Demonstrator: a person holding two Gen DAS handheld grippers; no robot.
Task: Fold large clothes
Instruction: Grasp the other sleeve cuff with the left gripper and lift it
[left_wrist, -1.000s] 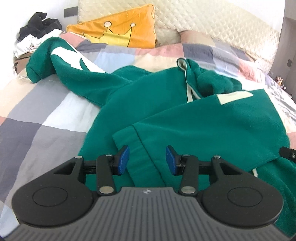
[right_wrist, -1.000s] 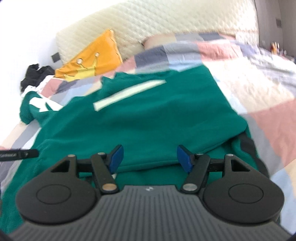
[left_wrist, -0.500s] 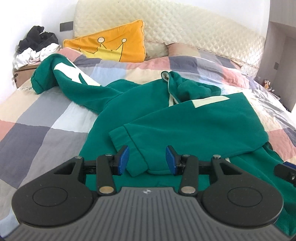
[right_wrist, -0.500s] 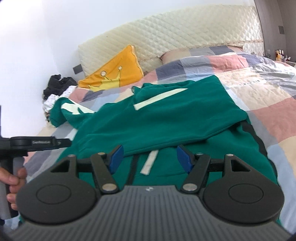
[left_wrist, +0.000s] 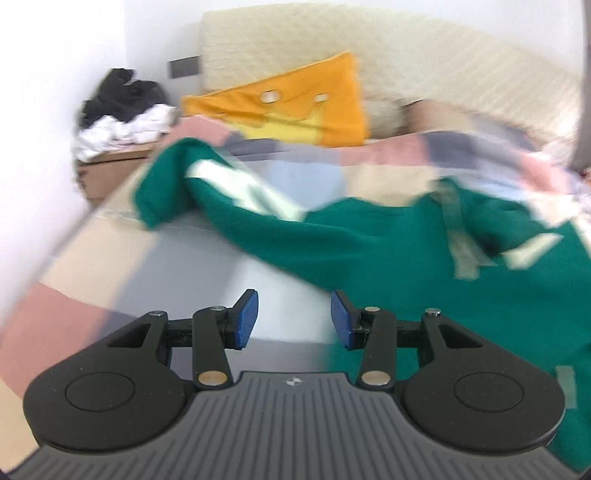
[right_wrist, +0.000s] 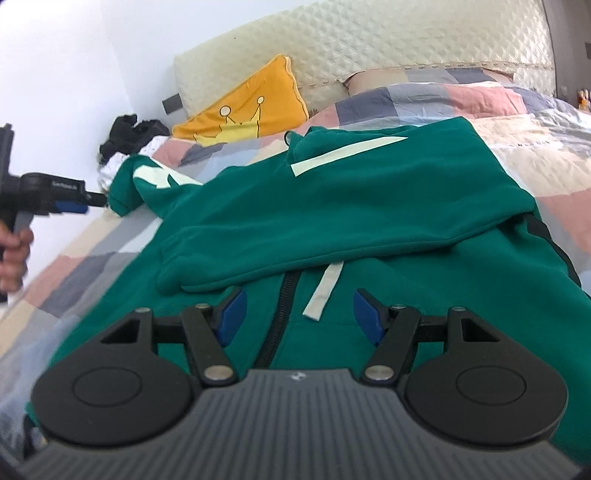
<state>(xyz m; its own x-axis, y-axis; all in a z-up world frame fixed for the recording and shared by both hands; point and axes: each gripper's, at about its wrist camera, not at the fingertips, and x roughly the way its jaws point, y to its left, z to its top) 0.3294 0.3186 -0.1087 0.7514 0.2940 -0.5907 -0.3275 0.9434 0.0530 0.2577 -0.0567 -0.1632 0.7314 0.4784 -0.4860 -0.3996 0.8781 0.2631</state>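
The left gripper (left_wrist: 294, 319) has swung off the green hoodie (right_wrist: 369, 206) toward its outstretched sleeve (left_wrist: 166, 188) – jaws apart, empty; the right gripper (right_wrist: 295, 317) – wide, empty – hovers over the hoodie on the bed (right_wrist: 517, 103)

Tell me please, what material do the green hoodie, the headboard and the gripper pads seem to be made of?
Green hoodie: probably thick fleece or cotton knit; matte, slightly fuzzy surface with soft rounded folds.
Headboard: looks like padded, quilted fabric or faux leather, cream with a faint sheen; stitched diamond pattern. Which of the two, I cannot tell.
Gripper pads: likely blue rubber or soft plastic, smooth and matte, on black hard plastic fingers.
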